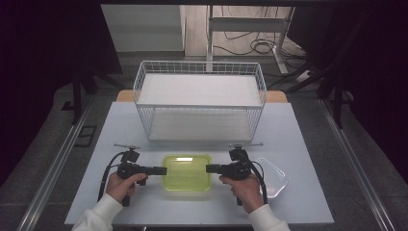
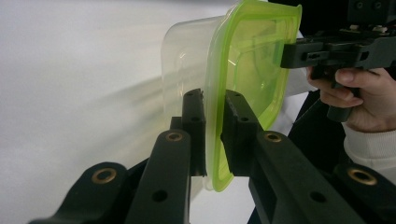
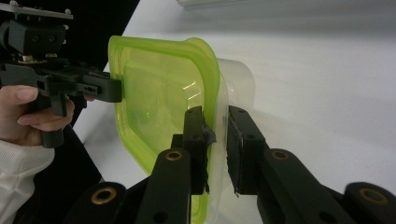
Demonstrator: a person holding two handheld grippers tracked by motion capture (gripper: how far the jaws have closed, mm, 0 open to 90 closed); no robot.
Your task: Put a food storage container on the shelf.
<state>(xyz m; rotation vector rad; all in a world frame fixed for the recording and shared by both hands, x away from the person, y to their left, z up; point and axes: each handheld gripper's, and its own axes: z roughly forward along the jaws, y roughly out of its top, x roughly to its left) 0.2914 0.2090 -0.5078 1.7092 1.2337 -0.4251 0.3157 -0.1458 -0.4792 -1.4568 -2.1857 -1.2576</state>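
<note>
On the table (image 1: 120, 125), before the rack (image 1: 199, 103) — a tub (image 1: 187, 172) with a green lid (image 2: 243, 70).
Left gripper (image 1: 162, 170) and right gripper (image 1: 210, 169) each pinch the lid's rim at opposite ends — clear lid (image 1: 272, 178) lies beside.

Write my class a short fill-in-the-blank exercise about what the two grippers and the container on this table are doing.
1. The box has a lid coloured ____.
2. The left gripper and the right gripper clamp the lid's rim from ____ sides.
3. Behind the box stands a white wire ____ with two shelves.
4. A second clear container lies beside the ____ hand.

Missing words: green; opposite; rack; right
</note>
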